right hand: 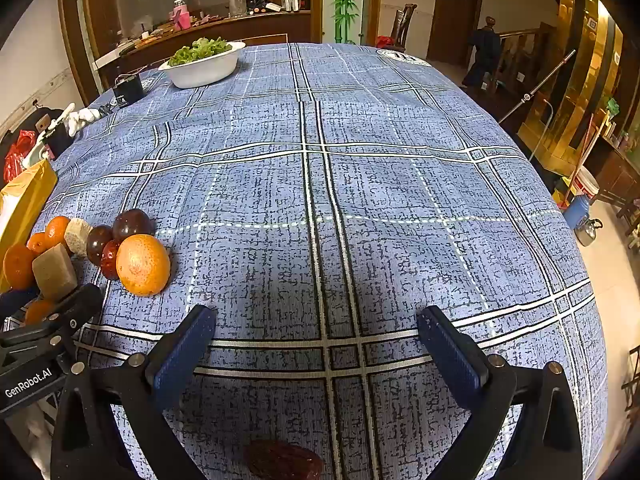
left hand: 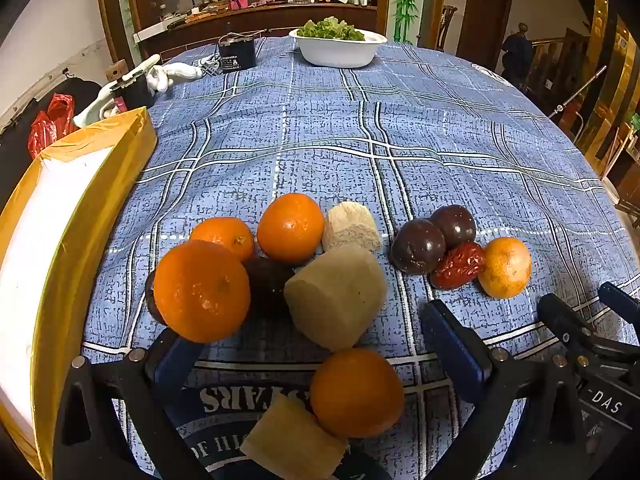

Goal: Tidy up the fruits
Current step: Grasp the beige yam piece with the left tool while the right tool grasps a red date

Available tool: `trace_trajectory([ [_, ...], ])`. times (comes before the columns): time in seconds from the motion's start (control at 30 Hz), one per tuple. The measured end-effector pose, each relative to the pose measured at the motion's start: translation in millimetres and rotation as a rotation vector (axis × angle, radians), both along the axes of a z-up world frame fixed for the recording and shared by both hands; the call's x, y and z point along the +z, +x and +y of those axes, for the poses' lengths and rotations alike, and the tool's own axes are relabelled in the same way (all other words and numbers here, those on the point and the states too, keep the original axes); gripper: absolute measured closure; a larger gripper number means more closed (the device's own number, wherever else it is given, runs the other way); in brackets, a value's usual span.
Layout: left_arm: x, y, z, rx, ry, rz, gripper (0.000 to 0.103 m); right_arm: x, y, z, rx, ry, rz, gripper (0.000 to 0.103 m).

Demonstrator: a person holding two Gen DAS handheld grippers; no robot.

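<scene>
On the blue checked tablecloth [left hand: 400, 120] the fruit lies in a loose heap near the left edge of the table, just to the right of a yellow box [left hand: 80, 184] with a white inside. In the left wrist view the left gripper [left hand: 320, 344] hangs over this heap with its blue-padded fingers spread wide and nothing pinched between them. A large orange [left hand: 202, 290] sits by its left finger, touching a dark round fruit [left hand: 268, 284] behind it; two smaller oranges [left hand: 290, 227] lie just beyond. A pale cut chunk [left hand: 338, 294] rests in the middle of the heap with a second, rougher pale chunk [left hand: 350, 226] touching its far side. Nearer the camera, between the fingers, another orange [left hand: 356, 392] lies against a yellowish cut piece [left hand: 294, 440]. A little to the right, apart from the heap, two dark purple fruits [left hand: 418, 246], a red date [left hand: 458, 266] and a small orange [left hand: 506, 267] huddle together, touching. The right gripper [right hand: 320, 348] is held over bare cloth to the right of the fruit, its fingers likewise spread wide and gripping nothing; a single dark red date [right hand: 282, 460] lies on the cloth at the near edge of its view, below the fingers. At the far end of the table stands a white bowl [left hand: 338, 54] of green leaves, with a small black box [left hand: 237, 54] to its left.
</scene>
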State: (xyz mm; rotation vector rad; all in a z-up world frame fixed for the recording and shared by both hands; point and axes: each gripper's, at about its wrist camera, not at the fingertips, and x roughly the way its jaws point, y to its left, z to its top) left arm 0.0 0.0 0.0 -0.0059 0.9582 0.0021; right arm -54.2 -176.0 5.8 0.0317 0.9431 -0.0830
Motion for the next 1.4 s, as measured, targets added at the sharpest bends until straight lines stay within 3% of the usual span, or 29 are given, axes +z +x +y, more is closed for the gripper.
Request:
trace_trajectory([
  [0.73, 0.0, -0.4, -0.2, -0.002, 0.003, 0.002, 0.000, 0.0, 0.1, 0.1, 0.000, 0.001, 0.001, 0.000],
  [1.13, 3.9, -18.7, 4.8, -0.086, -0.002, 0.063, 0.002, 0.0, 0.2, 0.3, -0.001, 0.001, 0.001, 0.000],
  [1.2, 11.2, -31.3, 13.5, -0.085, -0.045, 0.039, 0.019, -0.1, 0.2, 0.3, -0.001, 0.001, 0.001, 0.000],
  [1.27, 26.6, -45.2, 27.0, -0.087, -0.084, -0.020, 0.019, -0.1, 0.2, 0.1, -0.001, 0.001, 0.001, 0.000],
  [1.4, 75.4, -81.4, 61.6, -0.038, -0.060, -0.233, 0.019, -0.3, 0.0, 0.4, -0.001, 0.001, 0.001, 0.000],
])
